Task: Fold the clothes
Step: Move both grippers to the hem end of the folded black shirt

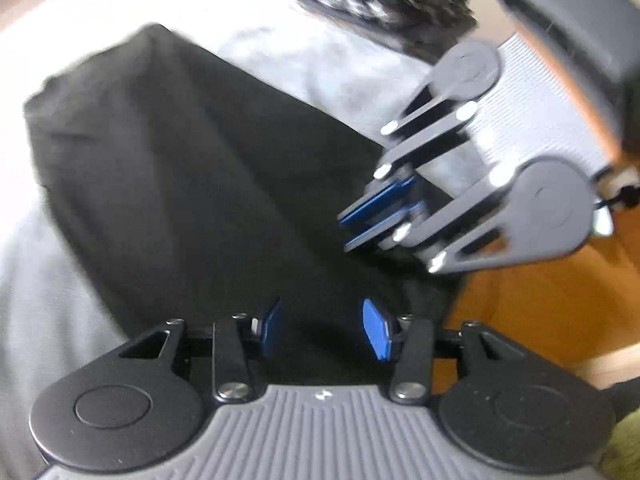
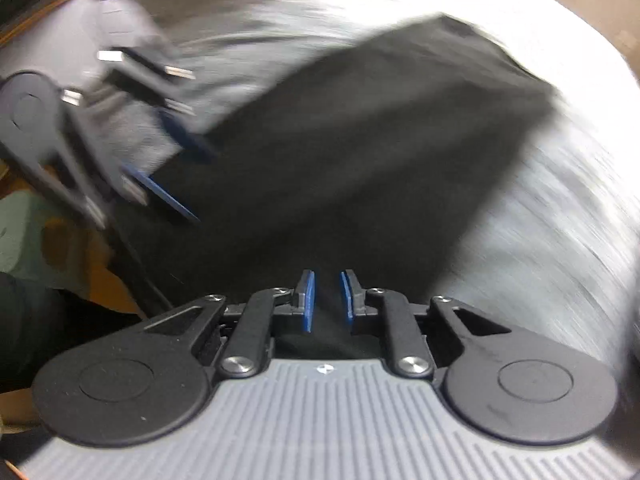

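A black garment (image 1: 192,168) lies folded into a long shape on a pale grey sheet (image 1: 312,60), and its near end rises toward both grippers. At the bottom of the left wrist view, my left gripper (image 1: 324,328) has its blue pads fairly wide apart, with black fabric filling the gap. My right gripper (image 1: 376,216) is beside it on the right, its pads almost together on the garment's edge. The right wrist view shows the right gripper (image 2: 328,300) with a narrow gap holding black garment (image 2: 380,140) fabric. The left gripper (image 2: 176,168) bites the near corner. Both views are blurred.
A heap of dark clothes (image 1: 372,0) sits at the far edge of the sheet. Wooden floor (image 1: 552,304) shows past the bed's right side. Pale grey sheet (image 2: 560,220) spreads to the right of the garment. Something green (image 2: 24,232) lies low on the left.
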Tool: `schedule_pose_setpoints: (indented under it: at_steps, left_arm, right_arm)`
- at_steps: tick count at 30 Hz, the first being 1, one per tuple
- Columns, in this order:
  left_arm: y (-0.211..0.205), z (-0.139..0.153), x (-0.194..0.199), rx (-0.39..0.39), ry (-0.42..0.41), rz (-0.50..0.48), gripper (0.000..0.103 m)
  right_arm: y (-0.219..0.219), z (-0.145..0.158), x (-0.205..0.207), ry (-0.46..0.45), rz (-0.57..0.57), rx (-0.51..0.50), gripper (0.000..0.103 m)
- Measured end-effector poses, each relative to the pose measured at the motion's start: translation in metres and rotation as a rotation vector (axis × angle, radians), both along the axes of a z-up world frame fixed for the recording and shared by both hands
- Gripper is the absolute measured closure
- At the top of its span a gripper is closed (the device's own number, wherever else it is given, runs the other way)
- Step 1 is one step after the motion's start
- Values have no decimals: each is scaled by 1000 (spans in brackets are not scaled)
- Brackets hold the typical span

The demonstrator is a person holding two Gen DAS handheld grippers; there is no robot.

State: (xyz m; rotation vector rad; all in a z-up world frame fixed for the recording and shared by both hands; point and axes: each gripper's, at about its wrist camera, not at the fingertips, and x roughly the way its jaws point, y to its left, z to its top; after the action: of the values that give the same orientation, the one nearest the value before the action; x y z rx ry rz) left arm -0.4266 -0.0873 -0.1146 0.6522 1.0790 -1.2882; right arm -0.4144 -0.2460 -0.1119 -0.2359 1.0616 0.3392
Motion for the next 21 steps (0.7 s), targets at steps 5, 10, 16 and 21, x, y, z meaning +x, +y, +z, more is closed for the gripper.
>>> schedule_pose_setpoints:
  at_steps: [5, 10, 16, 21]
  left_arm:
    - [44, -13, -24, 93, 13, -7, 57]
    - [48, 10, -17, 43, 10, 35, 57]
    - [13, -10, -12, 36, 92, 115, 56]
    - [57, -32, -39, 171, 199, 166, 57]
  right_arm:
    - [-26, -23, -46, 124, -74, -52, 90]
    - [-51, -1, -71, 192, -178, -123, 89]
    - [5, 7, -22, 37, -88, 16, 88]
    - [-1, -28, -65, 198, -160, 26, 88]
